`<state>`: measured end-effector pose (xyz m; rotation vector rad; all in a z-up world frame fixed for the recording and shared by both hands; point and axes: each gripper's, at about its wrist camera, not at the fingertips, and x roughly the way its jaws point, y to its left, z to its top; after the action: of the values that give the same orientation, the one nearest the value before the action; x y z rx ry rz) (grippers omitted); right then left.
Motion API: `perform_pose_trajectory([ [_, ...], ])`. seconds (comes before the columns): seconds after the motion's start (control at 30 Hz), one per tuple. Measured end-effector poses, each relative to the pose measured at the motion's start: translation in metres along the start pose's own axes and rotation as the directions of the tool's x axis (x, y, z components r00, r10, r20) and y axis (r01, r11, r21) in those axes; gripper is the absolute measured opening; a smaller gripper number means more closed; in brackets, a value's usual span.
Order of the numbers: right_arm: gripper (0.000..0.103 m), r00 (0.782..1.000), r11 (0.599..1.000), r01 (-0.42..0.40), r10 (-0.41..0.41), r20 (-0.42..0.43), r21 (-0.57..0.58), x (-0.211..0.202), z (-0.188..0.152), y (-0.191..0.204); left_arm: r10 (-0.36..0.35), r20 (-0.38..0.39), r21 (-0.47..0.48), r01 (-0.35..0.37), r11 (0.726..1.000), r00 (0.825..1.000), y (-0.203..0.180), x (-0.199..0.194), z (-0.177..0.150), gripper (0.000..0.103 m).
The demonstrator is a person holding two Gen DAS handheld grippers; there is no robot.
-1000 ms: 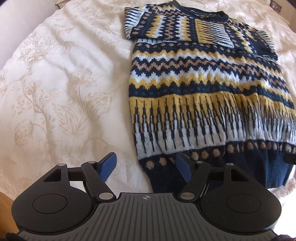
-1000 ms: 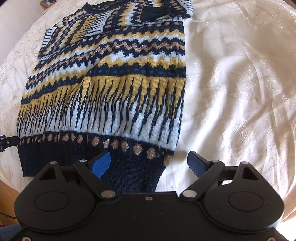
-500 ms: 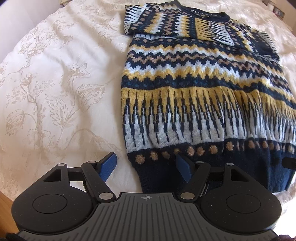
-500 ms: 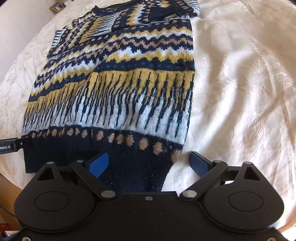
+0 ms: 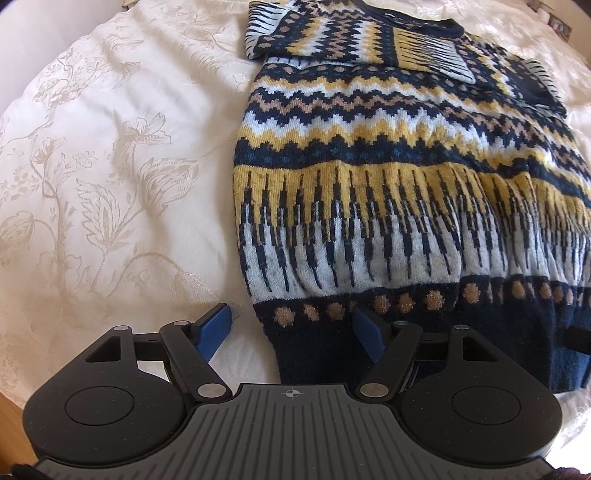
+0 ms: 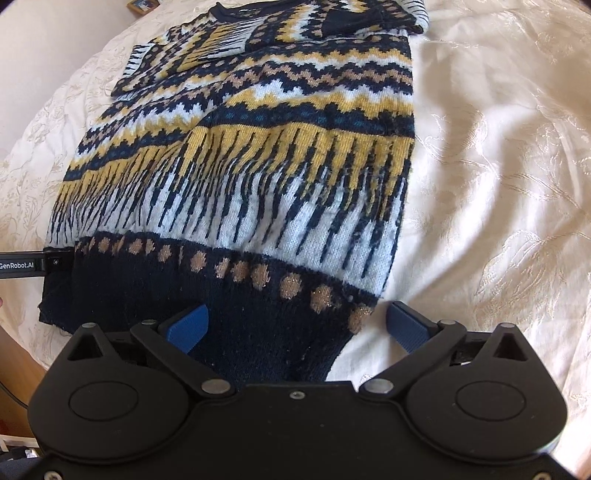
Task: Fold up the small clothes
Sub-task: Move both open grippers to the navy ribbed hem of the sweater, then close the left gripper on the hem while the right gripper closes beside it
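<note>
A small knitted sweater [image 5: 388, 177] in navy, yellow, white and tan lies flat on a cream bedspread [image 5: 110, 166], sleeves folded across its chest, navy hem toward me. My left gripper [image 5: 291, 328] is open, its blue pads straddling the hem's left corner. In the right wrist view the same sweater [image 6: 258, 166] fills the middle, and my right gripper [image 6: 299, 325] is open around the hem's right corner. The other gripper's black finger [image 6: 29, 264] shows at the hem's far left edge. Nothing is clamped.
The floral cream bedspread [image 6: 498, 184] spreads wide on both sides of the sweater. A wooden edge [image 6: 14, 362] shows at the lower left, below the bed. A small framed picture [image 6: 142, 4] sits beyond the far edge.
Both grippers have moved forward and lower toward the hem, so each bottom corner now sits between open fingers. The sweater itself has not shifted.
</note>
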<state>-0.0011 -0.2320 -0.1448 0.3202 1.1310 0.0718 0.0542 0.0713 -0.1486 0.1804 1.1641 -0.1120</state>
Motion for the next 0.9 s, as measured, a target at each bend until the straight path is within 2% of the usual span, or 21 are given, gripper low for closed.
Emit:
perform_pose_trajectory([
  [0.23, 0.103, 1.0, 1.0, 0.005, -0.005, 0.004, 0.003, 0.001, -0.001, 0.0, -0.045, 0.045, 0.011, 0.044, 0.999, 0.998, 0.006, -0.008, -0.01, 0.071],
  [0.43, 0.103, 1.0, 1.0, -0.02, 0.02, 0.005, 0.012, -0.001, -0.001, -0.005, -0.074, 0.061, -0.021, 0.075, 0.997, 0.995, 0.012, -0.01, -0.013, 0.07],
  [0.57, 0.102, 1.0, 0.999, -0.03, 0.03, 0.01, 0.034, -0.006, -0.002, -0.006, -0.084, 0.057, -0.019, 0.085, 0.996, 0.995, 0.008, -0.011, -0.012, 0.056],
  [0.6, 0.097, 0.999, 0.998, -0.035, 0.034, 0.019, 0.053, -0.008, -0.001, -0.007, -0.087, 0.055, -0.014, 0.088, 0.996, 0.995, 0.006, -0.011, -0.011, 0.051],
  [0.67, 0.073, 0.999, 0.995, -0.036, 0.033, 0.033, 0.091, -0.012, 0.0, -0.011, -0.091, 0.052, -0.001, 0.091, 0.996, 0.994, 0.003, -0.013, -0.011, 0.045],
  [0.73, 0.057, 0.998, 0.991, -0.062, 0.059, 0.034, 0.119, -0.016, 0.003, -0.016, -0.093, 0.052, -0.004, 0.093, 0.996, 0.994, 0.002, -0.013, -0.01, 0.04],
  [0.77, 0.049, 0.997, 0.988, -0.078, 0.074, 0.031, 0.132, -0.017, 0.004, -0.018, -0.103, 0.049, -0.012, 0.103, 0.995, 0.994, 0.002, -0.013, -0.009, 0.034],
  [0.83, 0.038, 0.995, 0.984, -0.098, 0.096, 0.025, 0.147, -0.02, 0.006, -0.022, -0.118, 0.044, -0.031, 0.119, 0.992, 0.992, 0.004, -0.013, -0.007, 0.024],
  [0.9, 0.031, 0.994, 0.982, -0.112, 0.111, 0.015, 0.151, -0.022, 0.008, -0.022, -0.141, 0.036, -0.06, 0.143, 0.988, 0.989, 0.008, -0.012, -0.004, 0.016],
])
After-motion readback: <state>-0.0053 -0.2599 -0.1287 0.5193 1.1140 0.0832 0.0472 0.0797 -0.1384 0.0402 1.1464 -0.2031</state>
